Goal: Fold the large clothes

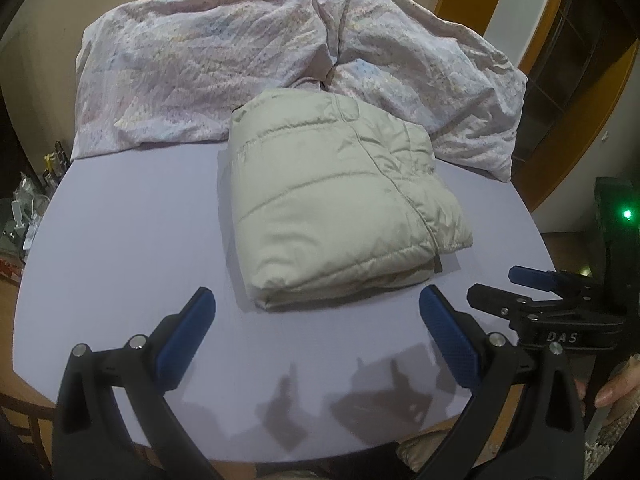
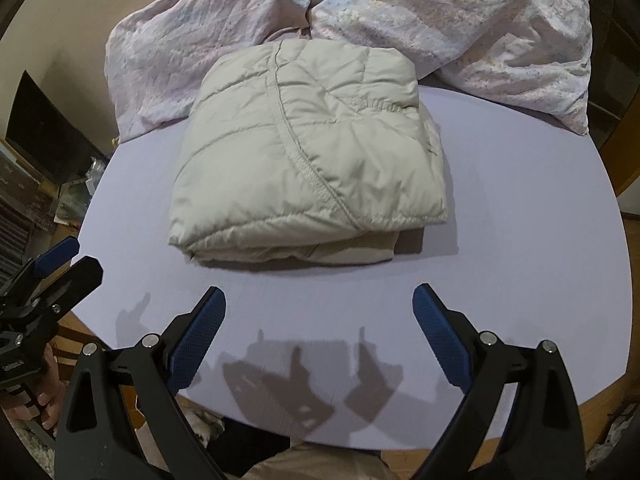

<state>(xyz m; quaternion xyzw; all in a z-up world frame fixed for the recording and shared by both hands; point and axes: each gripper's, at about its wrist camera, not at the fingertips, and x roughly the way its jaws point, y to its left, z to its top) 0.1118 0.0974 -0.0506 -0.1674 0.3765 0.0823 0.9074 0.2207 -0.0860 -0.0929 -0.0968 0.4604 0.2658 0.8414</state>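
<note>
A pale beige quilted jacket (image 1: 336, 204) lies folded into a thick rectangular bundle on the lilac round table (image 1: 132, 240). It also shows in the right wrist view (image 2: 308, 160), with the table (image 2: 520, 208) around it. My left gripper (image 1: 316, 300) is open and empty, held above the table just short of the bundle's near edge. My right gripper (image 2: 320, 300) is open and empty too, likewise in front of the bundle. The right gripper shows in the left wrist view (image 1: 500, 284) at the right, and the left gripper shows in the right wrist view (image 2: 76, 256) at the left.
A crumpled pastel patterned garment (image 1: 224, 72) is heaped across the table's far side, touching the bundle's back; it also shows in the right wrist view (image 2: 460, 20). Cluttered shelves (image 1: 28, 208) stand to the left, a wooden door frame (image 1: 580, 100) to the right.
</note>
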